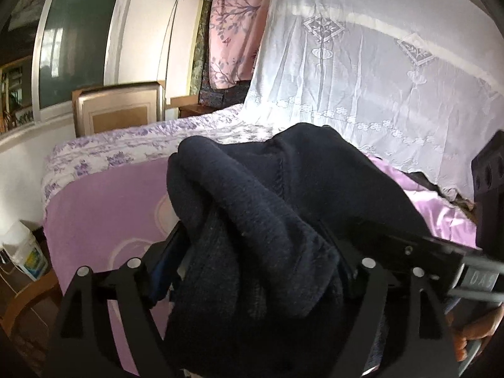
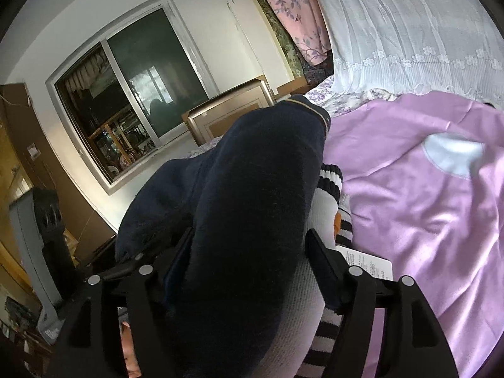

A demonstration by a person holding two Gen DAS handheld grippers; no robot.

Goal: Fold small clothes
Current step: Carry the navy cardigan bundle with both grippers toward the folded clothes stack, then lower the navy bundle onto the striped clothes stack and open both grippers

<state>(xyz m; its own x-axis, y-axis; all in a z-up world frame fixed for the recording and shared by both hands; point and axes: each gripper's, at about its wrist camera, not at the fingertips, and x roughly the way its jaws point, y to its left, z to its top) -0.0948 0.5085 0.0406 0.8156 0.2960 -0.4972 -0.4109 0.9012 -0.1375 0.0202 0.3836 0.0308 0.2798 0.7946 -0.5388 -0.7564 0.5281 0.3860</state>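
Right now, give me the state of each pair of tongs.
Left tongs: navy garment between them; grip cannot be told.
Right tongs: same navy garment; grip cannot be told.

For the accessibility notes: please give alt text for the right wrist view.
A dark navy garment fills the space between the right gripper jaws, above a white striped piece. Beyond it lies a bed with a lilac cover, and a window on the left.

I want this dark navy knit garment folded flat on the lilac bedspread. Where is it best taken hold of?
Probably by the striped rib hem at the far end of the dark navy knit garment, coming from above. The body lies bunched between each tool's fingers, so only that edge reads as flat and firm. Lay it on the lilac bedspread.
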